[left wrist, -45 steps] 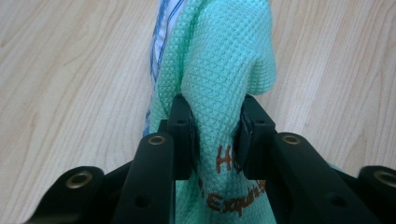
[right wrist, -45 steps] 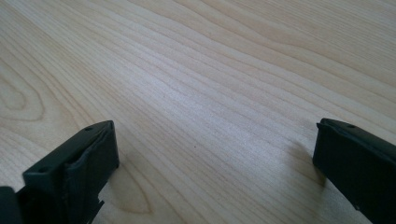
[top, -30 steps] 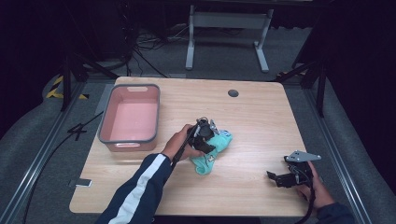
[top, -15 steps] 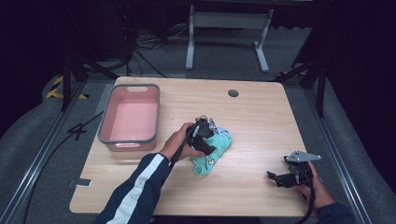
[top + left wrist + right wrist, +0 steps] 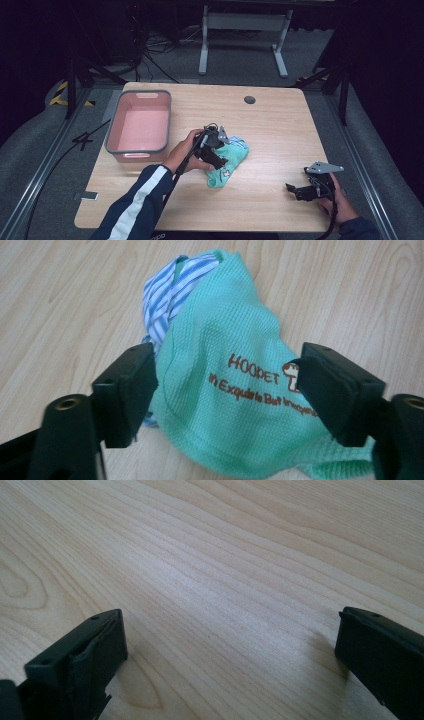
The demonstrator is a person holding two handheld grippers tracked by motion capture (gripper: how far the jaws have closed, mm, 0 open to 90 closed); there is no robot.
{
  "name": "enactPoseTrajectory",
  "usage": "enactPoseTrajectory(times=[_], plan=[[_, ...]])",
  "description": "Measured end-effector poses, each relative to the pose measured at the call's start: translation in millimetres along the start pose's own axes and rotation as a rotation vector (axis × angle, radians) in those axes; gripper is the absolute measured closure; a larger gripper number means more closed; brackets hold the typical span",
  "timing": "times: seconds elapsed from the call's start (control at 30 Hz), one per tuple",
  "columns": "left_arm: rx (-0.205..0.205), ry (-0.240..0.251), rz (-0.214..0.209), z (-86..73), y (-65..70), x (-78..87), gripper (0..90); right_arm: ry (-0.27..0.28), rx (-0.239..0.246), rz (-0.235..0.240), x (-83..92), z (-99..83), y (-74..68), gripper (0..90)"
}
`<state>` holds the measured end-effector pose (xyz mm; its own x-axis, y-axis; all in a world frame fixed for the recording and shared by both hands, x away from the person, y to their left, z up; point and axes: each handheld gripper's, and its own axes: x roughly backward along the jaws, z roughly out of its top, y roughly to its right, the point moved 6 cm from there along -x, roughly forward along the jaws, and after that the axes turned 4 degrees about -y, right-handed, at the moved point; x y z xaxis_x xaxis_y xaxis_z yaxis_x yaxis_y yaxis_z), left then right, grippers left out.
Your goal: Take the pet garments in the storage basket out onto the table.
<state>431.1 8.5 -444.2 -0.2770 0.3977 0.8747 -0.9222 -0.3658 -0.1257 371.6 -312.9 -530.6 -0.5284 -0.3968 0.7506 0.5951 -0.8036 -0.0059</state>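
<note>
The left hand-held gripper [image 5: 225, 390] stands spread, its jaws just opening either side of the green cloth [image 5: 240, 390], which lies on the desk [image 5: 280, 120] right of the pink bin [image 5: 140, 125]; the right hand-held gripper [image 5: 230, 665] also stands spread. A jaw could snag the weave, dragging the cloth along

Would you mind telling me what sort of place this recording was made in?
Probably a lab or studio set up for recording: a lone wooden table on grey carpet, dark surroundings, loose cables and a metal stand behind it.
</note>
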Motion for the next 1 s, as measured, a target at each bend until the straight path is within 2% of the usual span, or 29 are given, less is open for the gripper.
enactPoseTrajectory(times=[0.1,0.23,0.53,0.67,1.0], plan=[[0.002,0.006,0.002,-4.2,0.7,3.3,20.1,0.001,-0.003,0.001,0.1,0.1,-0.2,0.6],[-0.026,-0.017,0.005,-10.8,2.6,9.0,17.9,0.0,-0.001,0.0,0.0,0.0,0.0,0.6],[-0.065,-0.014,0.014,-26.4,2.7,22.8,20.0,0.0,0.001,-0.001,0.0,0.0,0.1,0.6],[-0.089,-0.037,0.022,-39.5,6.1,30.0,20.3,0.001,-0.003,0.001,0.1,0.1,-0.2,0.6],[-0.116,-0.048,0.046,-63.0,8.4,47.8,20.4,0.0,-0.001,0.0,0.0,0.0,-0.1,0.6]])
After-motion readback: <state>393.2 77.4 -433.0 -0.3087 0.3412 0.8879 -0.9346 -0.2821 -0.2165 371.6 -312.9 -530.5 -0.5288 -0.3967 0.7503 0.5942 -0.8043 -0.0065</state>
